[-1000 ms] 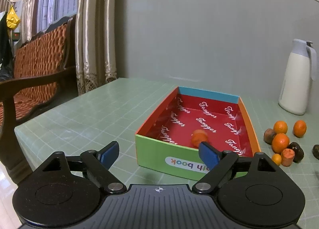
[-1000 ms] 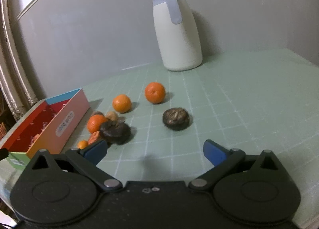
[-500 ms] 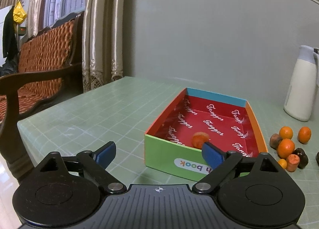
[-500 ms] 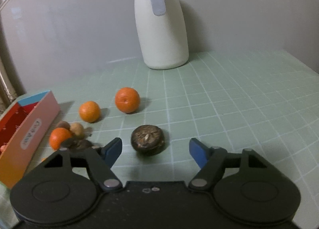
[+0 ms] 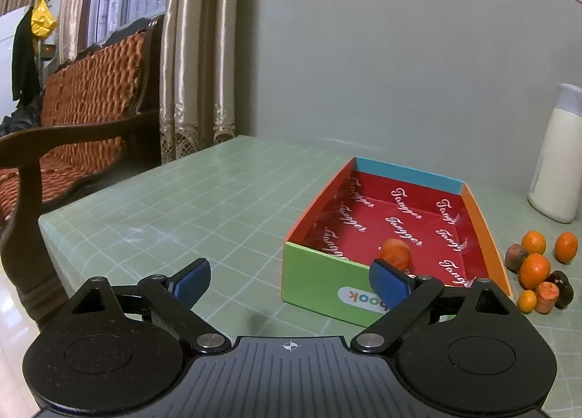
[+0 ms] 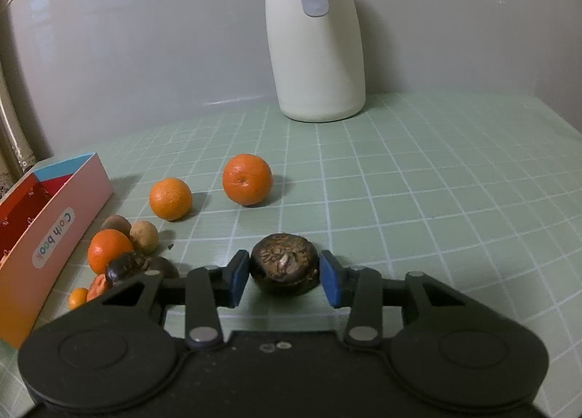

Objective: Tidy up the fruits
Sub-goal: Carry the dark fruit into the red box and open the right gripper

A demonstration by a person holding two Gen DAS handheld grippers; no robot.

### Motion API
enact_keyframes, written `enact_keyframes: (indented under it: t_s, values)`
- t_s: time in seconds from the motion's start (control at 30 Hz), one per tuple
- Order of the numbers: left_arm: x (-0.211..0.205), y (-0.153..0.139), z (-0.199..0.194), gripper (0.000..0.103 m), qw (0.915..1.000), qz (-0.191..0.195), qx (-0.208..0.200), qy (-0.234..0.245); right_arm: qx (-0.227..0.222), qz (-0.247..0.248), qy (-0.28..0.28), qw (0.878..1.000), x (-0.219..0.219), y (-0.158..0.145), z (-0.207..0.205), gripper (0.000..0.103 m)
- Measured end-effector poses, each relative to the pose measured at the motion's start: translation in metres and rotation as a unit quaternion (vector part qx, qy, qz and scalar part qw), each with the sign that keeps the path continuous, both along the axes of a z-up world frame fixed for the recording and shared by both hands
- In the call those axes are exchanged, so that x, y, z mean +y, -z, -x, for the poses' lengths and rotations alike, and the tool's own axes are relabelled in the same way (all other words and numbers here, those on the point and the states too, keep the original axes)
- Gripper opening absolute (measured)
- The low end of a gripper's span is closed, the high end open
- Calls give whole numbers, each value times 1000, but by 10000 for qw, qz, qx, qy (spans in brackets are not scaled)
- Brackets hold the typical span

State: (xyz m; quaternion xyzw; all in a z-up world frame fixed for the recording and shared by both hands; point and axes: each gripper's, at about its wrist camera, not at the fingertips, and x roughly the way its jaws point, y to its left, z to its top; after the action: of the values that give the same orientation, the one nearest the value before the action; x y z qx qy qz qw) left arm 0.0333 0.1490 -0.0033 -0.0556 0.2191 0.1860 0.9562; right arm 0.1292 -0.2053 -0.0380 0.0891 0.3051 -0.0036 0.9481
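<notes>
Right gripper (image 6: 284, 278) low over green gridded counter (image 6: 436, 181), blue pads either side of dark brown wrinkled fruit (image 6: 283, 267); pads touching or just shy of it, cannot tell if squeezed. Fruit sits on counter. Two oranges (image 6: 247, 179) beyond it, apart; cluster of small fruits (image 6: 116, 254) left, beside box. White thermos jug (image 6: 314, 54) at wall. Left gripper (image 5: 289, 281) wide open, holding nothing, just in front of box (image 5: 320, 281) near corner. One orange fruit (image 5: 396, 253) inside box on red lining.
</notes>
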Motion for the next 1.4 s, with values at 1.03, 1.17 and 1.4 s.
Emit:
enact_keyframes:
  t_s: [1.03, 1.17, 1.4]
  values:
    - [61, 1, 31, 95, 9968, 292, -198, -720, -618, -224, -2407, 9684, 168, -59, 28, 41]
    - [72, 2, 36, 95, 9957, 317, -206, -848, -496, -165, -2609, 9640, 187, -55, 25, 41]
    - [84, 4, 41, 96, 9943, 362, -212, -976, -376, -116, -2757, 9604, 205, -48, 28, 41]
